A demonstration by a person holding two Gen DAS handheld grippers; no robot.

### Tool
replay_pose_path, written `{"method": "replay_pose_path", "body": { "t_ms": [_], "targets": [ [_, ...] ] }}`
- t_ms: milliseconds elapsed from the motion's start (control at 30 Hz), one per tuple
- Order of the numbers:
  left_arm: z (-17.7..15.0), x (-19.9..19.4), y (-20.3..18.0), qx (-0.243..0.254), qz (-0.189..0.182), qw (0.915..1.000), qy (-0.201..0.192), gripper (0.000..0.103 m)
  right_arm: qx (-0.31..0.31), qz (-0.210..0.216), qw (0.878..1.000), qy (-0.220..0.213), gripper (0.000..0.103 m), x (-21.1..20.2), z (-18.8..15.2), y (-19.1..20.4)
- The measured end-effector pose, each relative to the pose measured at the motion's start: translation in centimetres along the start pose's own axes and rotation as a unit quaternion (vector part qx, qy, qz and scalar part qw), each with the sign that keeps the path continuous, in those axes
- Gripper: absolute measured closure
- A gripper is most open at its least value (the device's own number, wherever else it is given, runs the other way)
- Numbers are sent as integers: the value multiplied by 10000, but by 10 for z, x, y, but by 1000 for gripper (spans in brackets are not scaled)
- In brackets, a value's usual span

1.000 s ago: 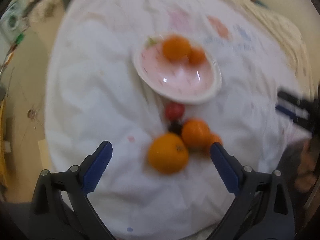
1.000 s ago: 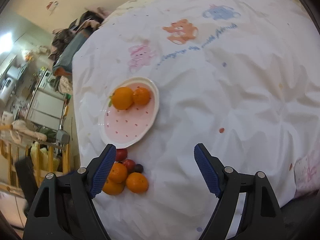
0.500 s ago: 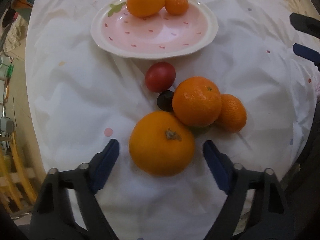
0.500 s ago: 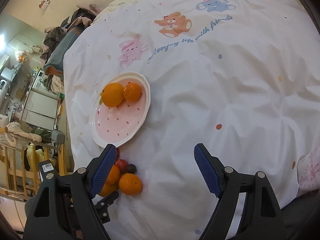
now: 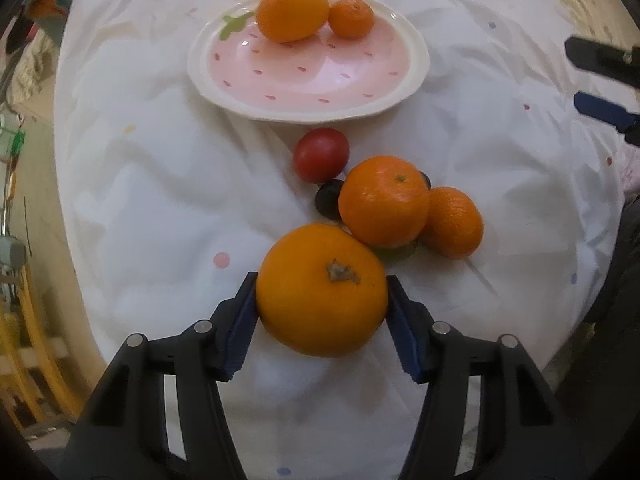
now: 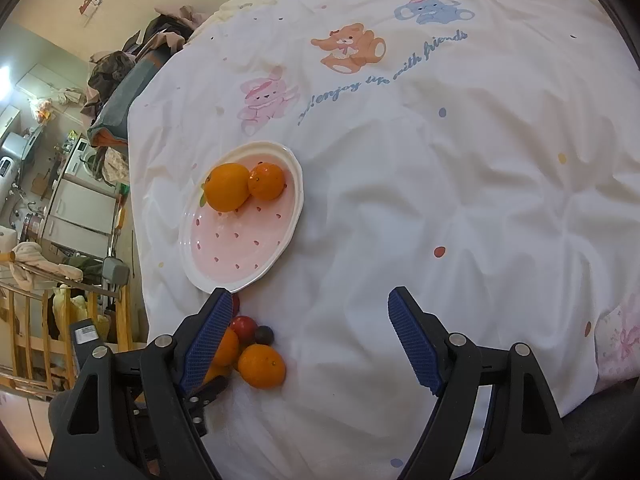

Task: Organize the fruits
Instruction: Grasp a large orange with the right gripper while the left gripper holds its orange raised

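Note:
On the white sheet lies a big orange [image 5: 320,292], and my left gripper [image 5: 321,278] points straight down over it. Its jaws are closing, and both blue pads [image 5: 244,316] touch the orange's sides. Just beyond it sit two mandarins [image 5: 384,200] [image 5: 454,222], a red fruit [image 5: 320,154] and a dark grape [image 5: 328,198]. Farther off, the pink strawberry plate [image 5: 416,76] holds an orange [image 5: 292,12] and a mandarin [image 5: 351,18]. My right gripper [image 6: 310,296] hangs open over bare sheet, right of the plate [image 6: 240,248] and the fruit pile [image 6: 262,366].
The sheet [image 6: 460,168], printed with cartoon animals, covers a bed that drops off at the left. Past that edge stand wooden rails [image 6: 24,320], piled clothes [image 6: 120,68] and cabinets [image 6: 76,208]. The right gripper's fingers [image 5: 600,80] reach in at the left wrist view's right edge.
My left gripper came down onto the fruit pile and narrowed its jaws from wide apart until the pads met the big orange. The right gripper kept still and open.

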State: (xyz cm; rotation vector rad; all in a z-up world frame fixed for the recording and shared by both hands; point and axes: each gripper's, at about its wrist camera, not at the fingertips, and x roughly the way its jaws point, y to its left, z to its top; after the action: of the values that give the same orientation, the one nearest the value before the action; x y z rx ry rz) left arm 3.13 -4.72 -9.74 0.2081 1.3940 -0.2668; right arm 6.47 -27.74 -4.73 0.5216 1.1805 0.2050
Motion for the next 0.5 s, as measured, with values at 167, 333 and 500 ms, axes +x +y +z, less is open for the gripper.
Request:
{"method": "replay_pose_path", "body": {
  "t_ms": [167, 333, 500],
  "targets": [
    [-5, -25, 14, -244, -87, 9993, -280, 47, 29, -2, 10000, -13, 20, -2, -2, -1],
    [-2, -41, 34, -821, -222, 9939, -709, 47, -14, -33, 10000, 23, 20, 0, -3, 1],
    [5, -59, 52, -1279, -179, 9841, -1219, 47, -52, -75, 9999, 66, 20, 2, -4, 2]
  ]
}}
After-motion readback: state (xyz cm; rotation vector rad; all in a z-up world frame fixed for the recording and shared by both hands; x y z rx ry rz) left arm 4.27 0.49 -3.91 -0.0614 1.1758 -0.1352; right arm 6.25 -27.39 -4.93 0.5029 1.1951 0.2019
